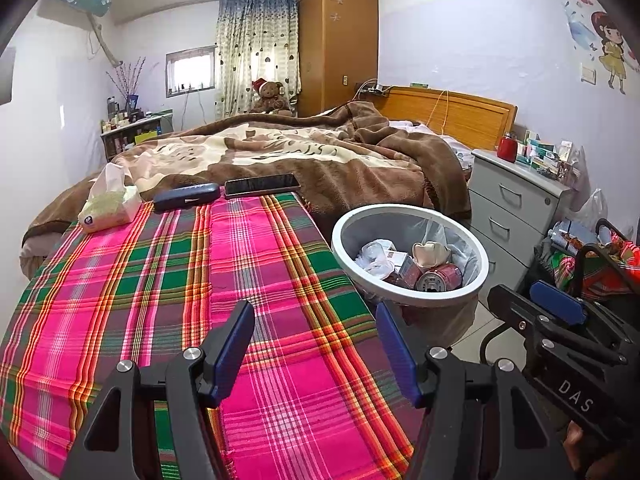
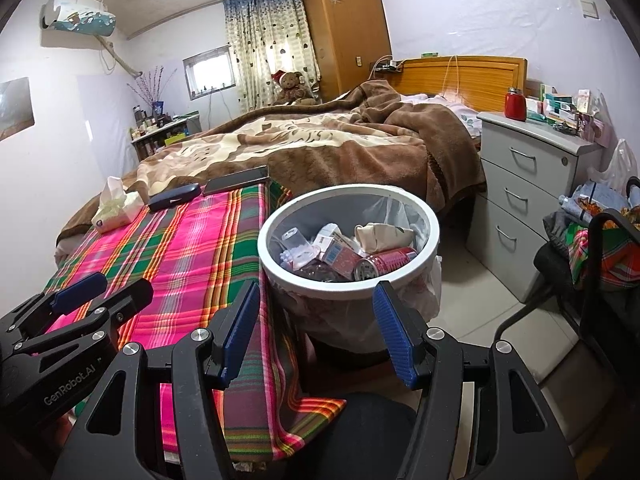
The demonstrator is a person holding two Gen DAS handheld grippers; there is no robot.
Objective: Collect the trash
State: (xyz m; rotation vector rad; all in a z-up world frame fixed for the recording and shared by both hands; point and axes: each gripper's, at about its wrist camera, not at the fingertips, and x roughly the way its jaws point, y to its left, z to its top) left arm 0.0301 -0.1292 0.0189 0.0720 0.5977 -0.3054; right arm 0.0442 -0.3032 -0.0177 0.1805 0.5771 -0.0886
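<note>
A white-rimmed trash bin (image 1: 400,294) (image 2: 276,220) with a clear liner stands on the floor at the bed's right side. It holds a red can (image 1: 440,276) (image 2: 386,262), small cartons, a clear plastic cup (image 2: 294,242) and a crumpled beige wrapper (image 2: 382,234). My left gripper (image 1: 316,350) is open and empty above the plaid cloth (image 1: 160,280), left of the bin. My right gripper (image 2: 316,330) is open and empty just in front of the bin. Each gripper shows in the other's view, the right (image 1: 556,304) and the left (image 2: 80,288).
On the plaid cloth (image 2: 180,248) lie a tissue pack (image 1: 108,208) (image 2: 114,210), a dark glasses case (image 1: 186,197) (image 2: 174,197) and a phone (image 1: 262,186) (image 2: 236,180). A brown blanket (image 1: 320,148) covers the bed behind. A grey drawer unit (image 2: 528,200) and a cluttered chair (image 2: 600,256) stand right.
</note>
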